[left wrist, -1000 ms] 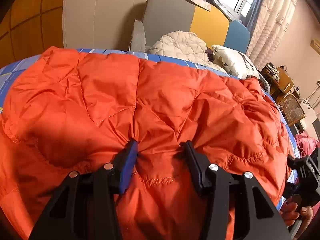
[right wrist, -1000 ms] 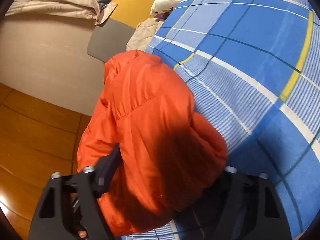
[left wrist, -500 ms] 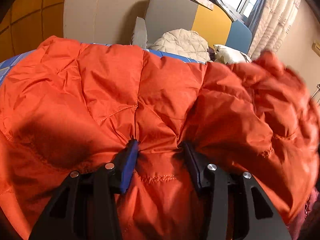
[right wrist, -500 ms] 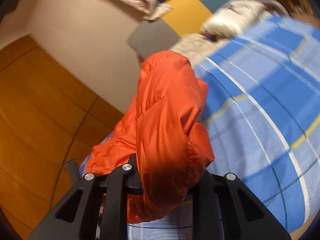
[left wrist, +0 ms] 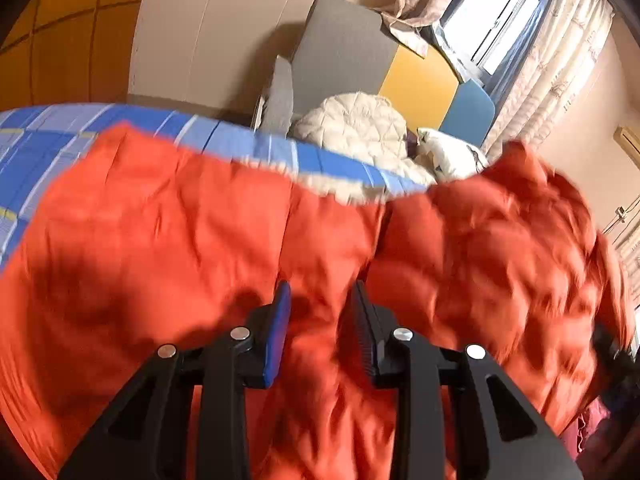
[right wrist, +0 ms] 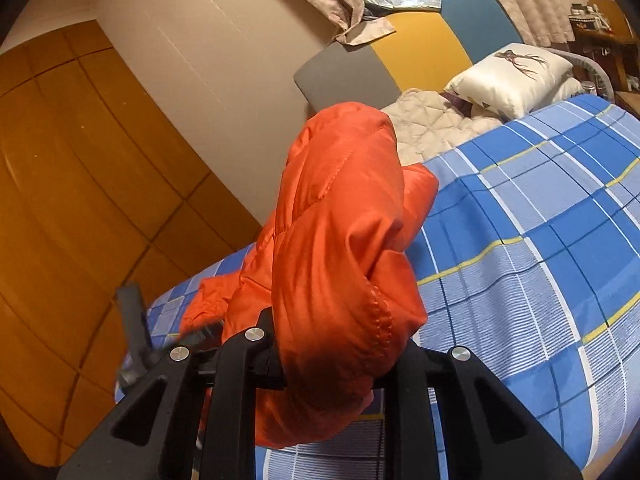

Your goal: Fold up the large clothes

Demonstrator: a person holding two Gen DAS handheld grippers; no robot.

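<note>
A second ago the orange quilted puffer jacket (left wrist: 168,240) lay flat over the blue plaid bedsheet (right wrist: 540,208); now its right side is bunched up off the bed, so I judge the fold has begun. My right gripper (right wrist: 340,376) has clamped down on a thick wad of it and rolled upright, angled gently down. My left gripper (left wrist: 320,320), tilted steeper, is closing its jaws on a ridge of jacket at the near hem, the rest spreading left and far
</note>
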